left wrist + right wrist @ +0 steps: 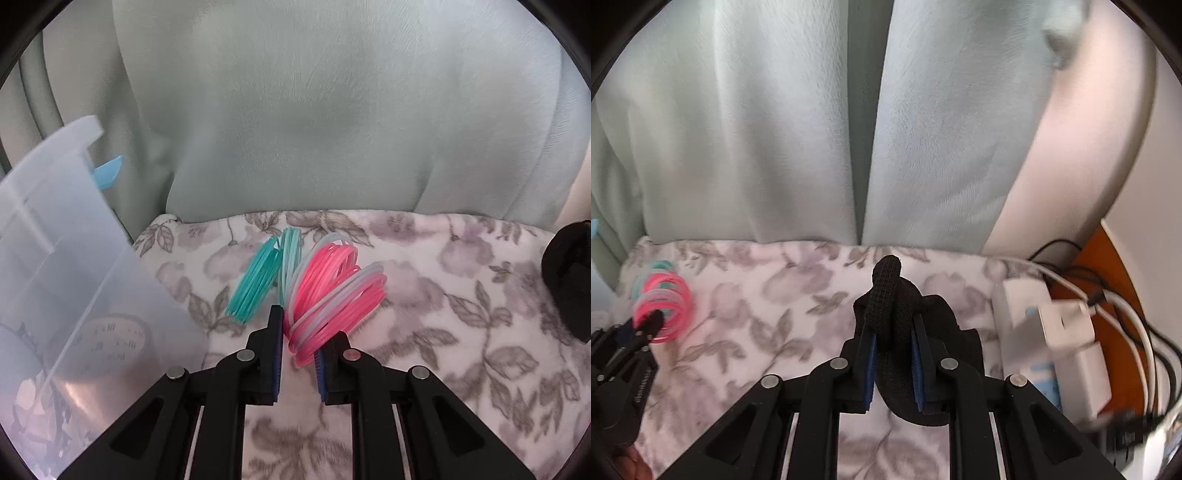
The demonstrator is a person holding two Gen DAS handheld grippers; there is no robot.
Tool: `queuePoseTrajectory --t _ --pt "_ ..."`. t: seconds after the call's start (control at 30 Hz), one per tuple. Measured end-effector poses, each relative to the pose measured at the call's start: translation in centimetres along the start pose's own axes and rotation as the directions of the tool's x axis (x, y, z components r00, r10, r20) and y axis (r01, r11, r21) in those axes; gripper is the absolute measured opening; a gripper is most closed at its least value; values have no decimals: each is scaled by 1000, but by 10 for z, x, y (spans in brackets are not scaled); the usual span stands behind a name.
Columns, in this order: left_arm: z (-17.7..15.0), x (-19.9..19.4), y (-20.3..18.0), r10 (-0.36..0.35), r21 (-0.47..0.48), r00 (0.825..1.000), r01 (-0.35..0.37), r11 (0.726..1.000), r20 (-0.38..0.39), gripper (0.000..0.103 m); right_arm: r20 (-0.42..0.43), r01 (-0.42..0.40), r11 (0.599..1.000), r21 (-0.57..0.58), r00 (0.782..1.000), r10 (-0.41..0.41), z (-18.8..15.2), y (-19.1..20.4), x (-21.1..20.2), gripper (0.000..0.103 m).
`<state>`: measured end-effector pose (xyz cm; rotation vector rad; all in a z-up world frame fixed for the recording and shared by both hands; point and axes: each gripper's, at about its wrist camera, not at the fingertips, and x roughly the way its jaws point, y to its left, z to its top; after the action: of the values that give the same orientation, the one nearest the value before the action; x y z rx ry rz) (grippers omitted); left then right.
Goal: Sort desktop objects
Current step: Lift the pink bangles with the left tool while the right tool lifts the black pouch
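Note:
A bundle of thin plastic rings, pink and pale [332,291] with a teal part [258,280], lies on the floral cloth [461,295]. My left gripper [301,332] has its jaws closed around the near end of the pink rings. It also shows in the right wrist view [652,325] at the far left, with the rings [663,299]. My right gripper [894,328] is shut on a black knitted fabric piece [892,295], which stands up between the pads. That black piece shows at the right edge of the left wrist view [569,280].
A translucent plastic storage box [62,280] with a blue latch [109,173] stands at the left, with a roll of tape inside. White chargers [1067,332] and cables [1137,332] lie at the right on an orange surface. Pale green curtains [775,129] hang behind.

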<state>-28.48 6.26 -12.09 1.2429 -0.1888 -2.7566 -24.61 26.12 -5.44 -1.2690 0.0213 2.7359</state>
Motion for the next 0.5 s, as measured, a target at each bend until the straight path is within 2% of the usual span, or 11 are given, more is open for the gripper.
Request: queuePoseTrajectory --t 0.07,0.5 --pt "-5 -12 -3 -19 -4 1000 19 1000 6 15 6 -23 1000 17 1000 23 -19 -8 0 17" --pt "-33 -93 -15 -160 -41 987 162 986 32 13 74 -193 976 101 980 186 -51 -15 -63 17"
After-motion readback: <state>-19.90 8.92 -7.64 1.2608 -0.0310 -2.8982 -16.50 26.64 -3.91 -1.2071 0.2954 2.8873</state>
